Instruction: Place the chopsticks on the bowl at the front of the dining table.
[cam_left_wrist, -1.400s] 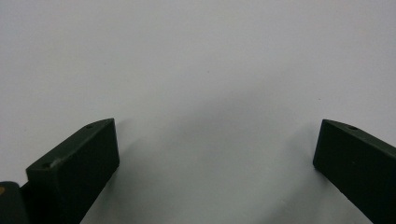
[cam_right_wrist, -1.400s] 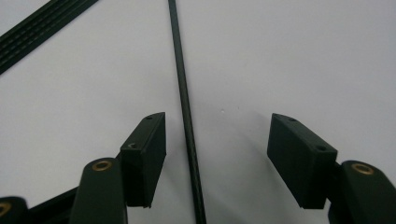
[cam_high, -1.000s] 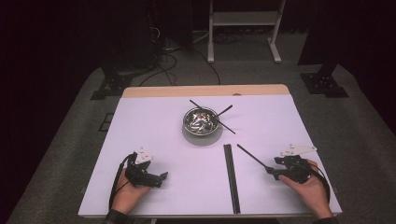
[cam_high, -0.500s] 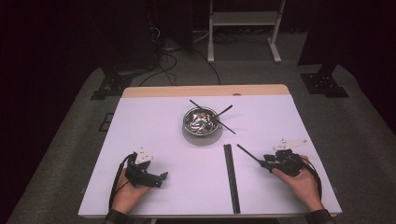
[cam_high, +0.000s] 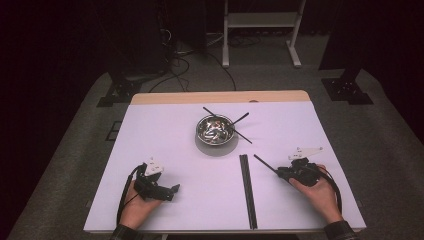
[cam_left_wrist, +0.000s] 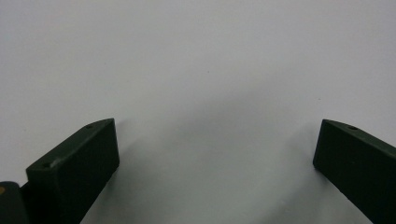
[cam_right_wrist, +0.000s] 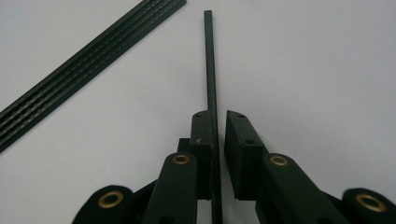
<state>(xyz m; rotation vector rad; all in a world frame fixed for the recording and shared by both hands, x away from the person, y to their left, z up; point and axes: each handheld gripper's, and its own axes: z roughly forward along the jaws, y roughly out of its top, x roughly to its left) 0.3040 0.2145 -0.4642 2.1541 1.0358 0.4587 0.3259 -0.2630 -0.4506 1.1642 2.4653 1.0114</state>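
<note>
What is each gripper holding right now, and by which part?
The right gripper has closed around a thin black stick near its end, one pad slightly off. The left gripper is open, empty.

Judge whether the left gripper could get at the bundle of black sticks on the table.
Probably yes: the left gripper is open, holds nothing, and bare table lies between it and the bundle of black sticks.

My right gripper (cam_high: 278, 172) brackets 1 stick (cam_right_wrist: 208, 60); strips (cam_high: 247, 192) lie left of it, the bowl (cam_high: 215, 130) behind, my left gripper (cam_high: 170, 191) far left.
</note>
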